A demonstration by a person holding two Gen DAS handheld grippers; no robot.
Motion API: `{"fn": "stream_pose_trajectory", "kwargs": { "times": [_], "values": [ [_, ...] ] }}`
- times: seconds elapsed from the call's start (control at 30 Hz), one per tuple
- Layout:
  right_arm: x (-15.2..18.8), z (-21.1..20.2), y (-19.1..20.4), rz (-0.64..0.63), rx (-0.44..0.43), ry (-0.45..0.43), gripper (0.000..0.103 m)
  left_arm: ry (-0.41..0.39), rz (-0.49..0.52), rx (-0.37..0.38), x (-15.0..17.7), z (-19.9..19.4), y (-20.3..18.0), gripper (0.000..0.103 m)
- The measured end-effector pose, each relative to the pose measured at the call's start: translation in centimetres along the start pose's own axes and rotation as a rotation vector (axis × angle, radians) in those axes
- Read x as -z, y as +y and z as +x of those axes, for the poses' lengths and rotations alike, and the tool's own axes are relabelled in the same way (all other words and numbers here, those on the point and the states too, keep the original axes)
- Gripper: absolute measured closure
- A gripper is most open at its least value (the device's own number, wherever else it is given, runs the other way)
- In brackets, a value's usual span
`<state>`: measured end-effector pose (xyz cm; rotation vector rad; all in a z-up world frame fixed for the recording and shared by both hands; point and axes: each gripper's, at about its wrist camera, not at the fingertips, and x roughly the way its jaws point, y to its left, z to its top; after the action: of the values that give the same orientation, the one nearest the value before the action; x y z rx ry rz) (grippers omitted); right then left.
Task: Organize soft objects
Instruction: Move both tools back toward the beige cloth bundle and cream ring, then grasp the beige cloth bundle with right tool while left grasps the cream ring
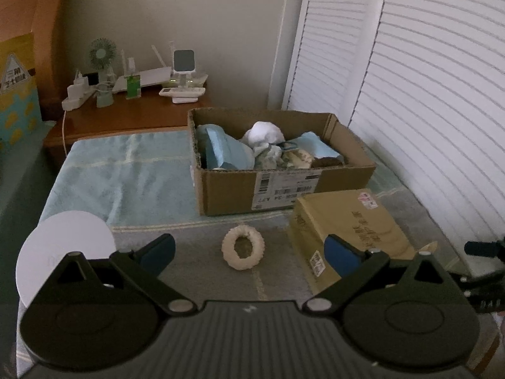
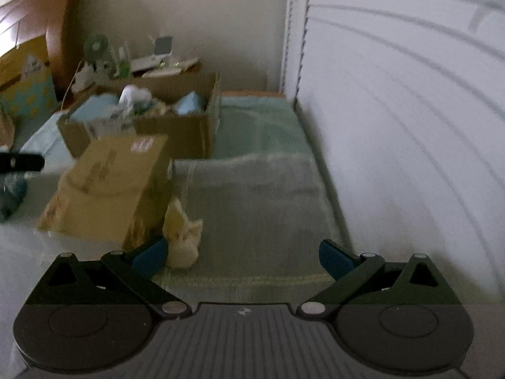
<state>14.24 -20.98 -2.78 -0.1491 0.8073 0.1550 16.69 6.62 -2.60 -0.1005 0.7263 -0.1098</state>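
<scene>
A cream ring-shaped soft toy (image 1: 243, 247) lies on the bed cover, between and just beyond the fingers of my open, empty left gripper (image 1: 249, 252). Behind it stands an open cardboard box (image 1: 284, 186) filled with blue, white and patterned soft things (image 1: 263, 134); the box also shows in the right wrist view (image 2: 176, 129). My right gripper (image 2: 243, 254) is open and empty over the bed. A cream soft object (image 2: 183, 237) lies beside its left finger, against a closed cardboard box (image 2: 107, 186).
The closed cardboard box (image 1: 347, 230) lies right of the ring. A white round disc (image 1: 63, 252) is at the left. A wooden nightstand (image 1: 126, 117) with a fan and gadgets stands behind the bed. Louvred white doors (image 1: 426, 94) run along the right side.
</scene>
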Motion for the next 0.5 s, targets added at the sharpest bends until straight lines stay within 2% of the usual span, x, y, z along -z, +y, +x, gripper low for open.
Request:
{"fn": "stream_pose_trajectory", "kwargs": {
  "times": [0.1, 0.17, 0.3, 0.43, 0.5],
  "values": [
    [0.6, 0.5, 0.3, -0.023, -0.028, -0.002, 0.003, 0.004, 0.024, -0.013, 0.1, 0.3, -0.3, 0.003],
    [0.9, 1.1, 0.6, -0.04, -0.038, 0.002, 0.015, 0.011, 0.032, -0.017, 0.1, 0.5, -0.4, 0.003],
    [1.0, 1.7, 1.0, -0.062, -0.067, 0.006, 0.021, 0.016, 0.041, -0.025, 0.1, 0.8, -0.5, 0.003],
    [1.0, 1.8, 1.4, -0.082, -0.114, -0.004, 0.04, 0.021, 0.038, -0.025, 0.0, 1.2, -0.4, 0.003],
    [0.9, 2.0, 1.6, -0.098, -0.127, -0.01, 0.045, 0.022, 0.038, -0.021, 0.0, 1.4, -0.4, 0.003]
  ]
}}
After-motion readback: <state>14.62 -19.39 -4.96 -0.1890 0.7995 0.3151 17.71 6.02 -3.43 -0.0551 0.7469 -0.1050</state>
